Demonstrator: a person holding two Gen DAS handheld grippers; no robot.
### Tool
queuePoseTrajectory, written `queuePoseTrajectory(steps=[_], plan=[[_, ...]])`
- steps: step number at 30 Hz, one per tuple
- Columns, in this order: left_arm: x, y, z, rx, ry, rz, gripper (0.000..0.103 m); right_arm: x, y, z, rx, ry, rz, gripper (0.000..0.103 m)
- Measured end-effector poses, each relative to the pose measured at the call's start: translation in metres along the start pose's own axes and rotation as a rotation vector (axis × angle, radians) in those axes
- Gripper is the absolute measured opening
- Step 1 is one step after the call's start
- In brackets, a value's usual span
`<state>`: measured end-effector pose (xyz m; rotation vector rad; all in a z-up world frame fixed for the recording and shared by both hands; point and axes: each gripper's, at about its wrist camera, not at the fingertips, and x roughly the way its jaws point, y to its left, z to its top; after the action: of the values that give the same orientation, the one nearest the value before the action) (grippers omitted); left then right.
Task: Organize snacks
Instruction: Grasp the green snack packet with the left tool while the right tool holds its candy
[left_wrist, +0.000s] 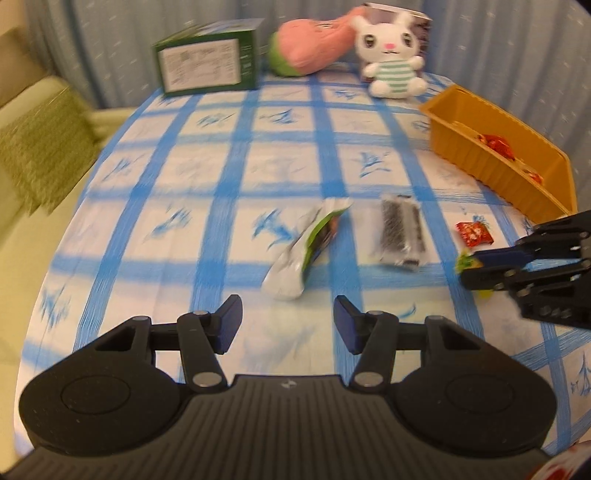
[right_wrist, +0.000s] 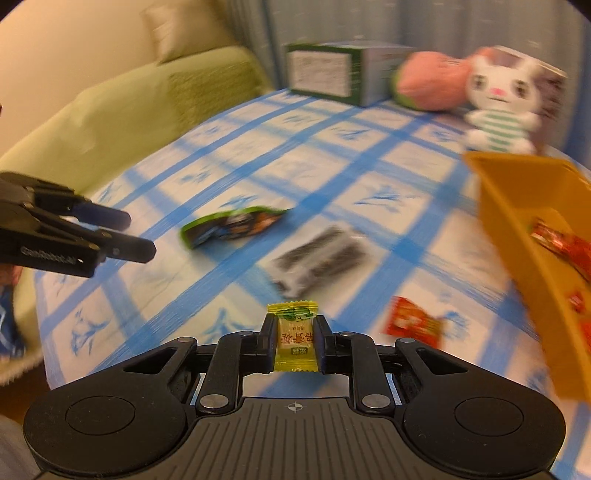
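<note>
My right gripper (right_wrist: 295, 325) is shut on a small yellow wrapped candy (right_wrist: 295, 339), held just above the blue-checked tablecloth (right_wrist: 332, 155). The left wrist view shows that gripper (left_wrist: 471, 267) at the right edge, a bit of yellow candy (left_wrist: 463, 262) poking from its tips. My left gripper (left_wrist: 288, 319) is open and empty, just short of a green-and-white snack packet (left_wrist: 306, 251). Beside the packet lies a clear pack of dark bars (left_wrist: 400, 232), then a red candy (left_wrist: 474, 232). An orange bin (left_wrist: 491, 162) at the right holds red candies (left_wrist: 495, 142).
At the far edge of the table stand a green box (left_wrist: 207, 62), a pink-and-green plush (left_wrist: 314, 44) and a white bunny plush (left_wrist: 393, 59). A green sofa (left_wrist: 37, 147) lies past the left edge, with a curtain behind.
</note>
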<state>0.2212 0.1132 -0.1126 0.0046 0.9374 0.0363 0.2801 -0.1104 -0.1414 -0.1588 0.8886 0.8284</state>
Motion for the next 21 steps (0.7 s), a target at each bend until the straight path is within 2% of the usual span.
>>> queuePoseTrajectory(steps=[4, 11, 21], plan=[[0.021, -0.008, 0.018, 0.086, -0.005, -0.024, 0.052, -0.024, -0.02, -0.004, 0.09, -0.031, -0.055, 0.021], [0.057, -0.017, 0.041, 0.215, 0.018, -0.054, 0.044, -0.058, -0.044, -0.016, 0.204, -0.063, -0.155, 0.021], [0.082, -0.024, 0.048, 0.316, 0.049, -0.076, 0.034, -0.089, -0.06, -0.033, 0.321, -0.093, -0.251, 0.021]])
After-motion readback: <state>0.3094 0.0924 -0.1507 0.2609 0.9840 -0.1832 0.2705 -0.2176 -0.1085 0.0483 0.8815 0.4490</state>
